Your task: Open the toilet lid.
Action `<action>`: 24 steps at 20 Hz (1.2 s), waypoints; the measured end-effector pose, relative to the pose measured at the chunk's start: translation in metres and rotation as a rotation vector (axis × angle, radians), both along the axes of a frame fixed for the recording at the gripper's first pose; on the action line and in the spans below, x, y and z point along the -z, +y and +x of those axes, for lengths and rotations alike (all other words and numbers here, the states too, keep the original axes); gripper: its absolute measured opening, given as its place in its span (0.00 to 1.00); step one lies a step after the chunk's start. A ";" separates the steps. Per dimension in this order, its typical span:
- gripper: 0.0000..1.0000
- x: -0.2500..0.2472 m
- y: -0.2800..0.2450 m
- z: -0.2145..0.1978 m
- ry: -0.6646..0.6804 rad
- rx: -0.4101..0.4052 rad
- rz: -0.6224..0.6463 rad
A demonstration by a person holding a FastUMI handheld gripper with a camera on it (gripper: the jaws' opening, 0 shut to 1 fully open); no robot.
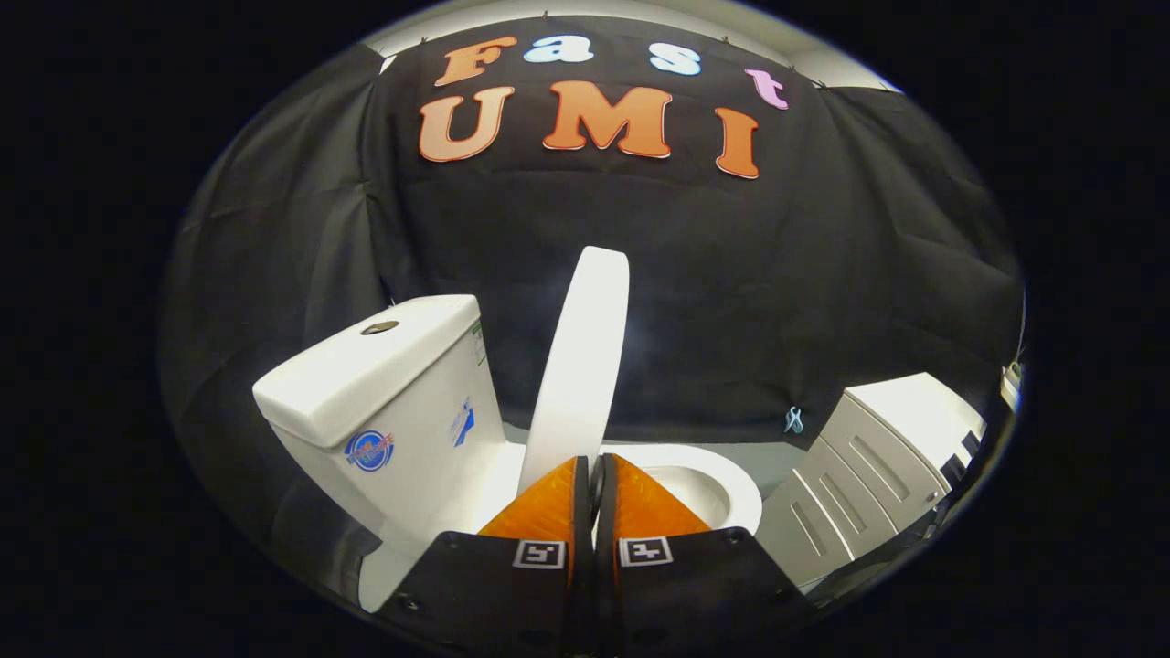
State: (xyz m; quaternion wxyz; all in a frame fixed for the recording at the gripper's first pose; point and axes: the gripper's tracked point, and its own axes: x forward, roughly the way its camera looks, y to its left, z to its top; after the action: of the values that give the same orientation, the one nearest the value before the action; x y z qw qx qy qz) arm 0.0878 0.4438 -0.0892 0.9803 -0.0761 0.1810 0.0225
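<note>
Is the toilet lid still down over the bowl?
No: the lid stands raised beside the tank, just beyond the closed fingers, bowl exposed.

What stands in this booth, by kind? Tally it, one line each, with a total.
Toilet tank: 1
Flush button on the tank's top: 1
Toilet lid, standing raised: 1
Toilet bowl: 1
Drawer cabinet, beyond the bowl: 1
Tongs, shut, tips at the lid's lower end: 1
Total: 6
</note>
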 end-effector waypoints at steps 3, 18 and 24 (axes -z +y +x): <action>0.08 -0.003 0.022 -0.002 -0.008 -0.004 -0.006; 0.08 0.009 0.133 -0.014 -0.062 -0.106 -0.106; 0.09 0.007 0.129 -0.016 -0.067 -0.061 -0.113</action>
State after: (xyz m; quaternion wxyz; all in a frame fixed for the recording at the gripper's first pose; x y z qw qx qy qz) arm 0.0721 0.5729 -0.0965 0.9788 -0.1373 0.1465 0.0393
